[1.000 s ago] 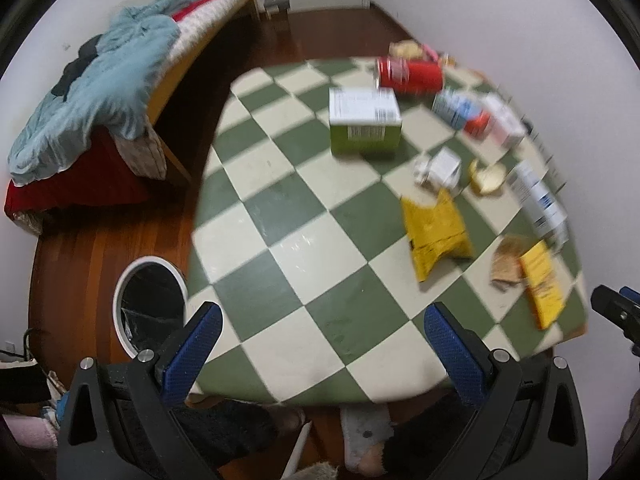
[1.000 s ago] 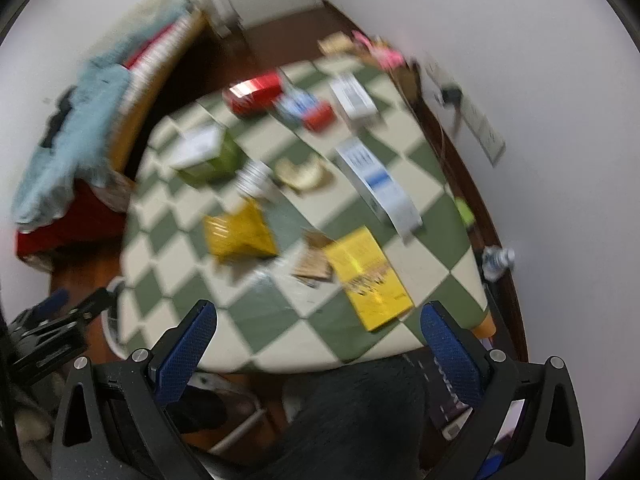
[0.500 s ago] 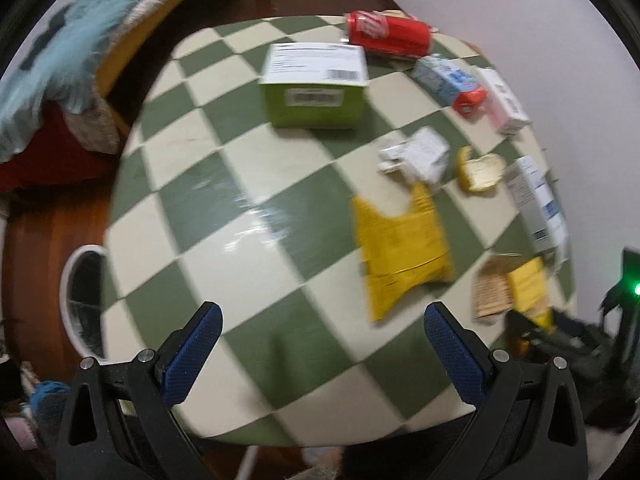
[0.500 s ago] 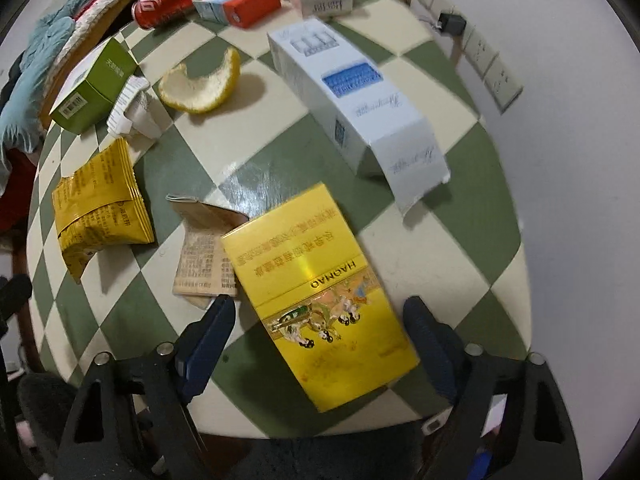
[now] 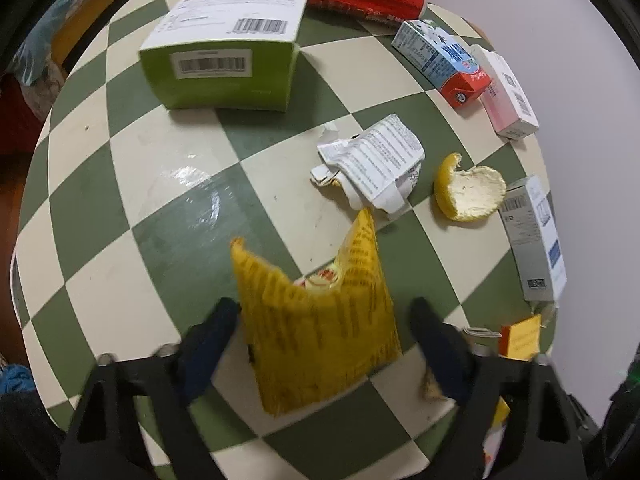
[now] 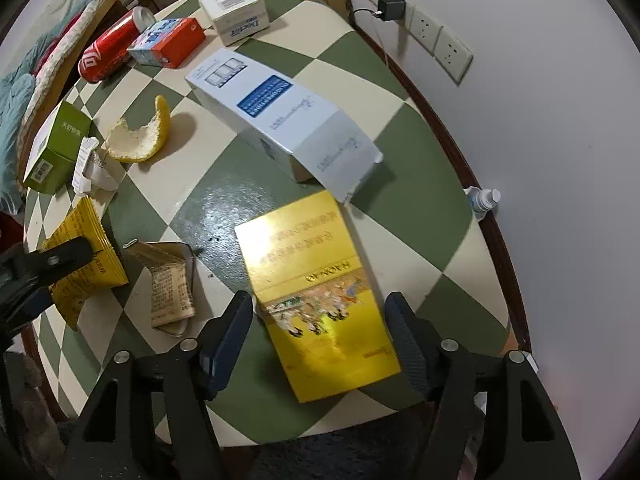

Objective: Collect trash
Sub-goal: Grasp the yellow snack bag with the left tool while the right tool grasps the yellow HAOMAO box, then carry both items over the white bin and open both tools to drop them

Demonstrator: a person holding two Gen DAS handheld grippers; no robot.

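The left claw (image 5: pixel 324 332) is closing around the yellow bag (image 5: pixel 320 320) on the checkered surface (image 5: pixel 180 216); its fingers are not clearly pressing it. The right claw (image 6: pixel 320 336) is closing astride the yellow box (image 6: pixel 316 292), gaps visible either side. A peel (image 5: pixel 470 190) lies just beside crumpled paper (image 5: pixel 376 164).

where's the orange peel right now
The orange peel lies on the checked table, right of centre in the left wrist view, between the crumpled paper and the long white box.
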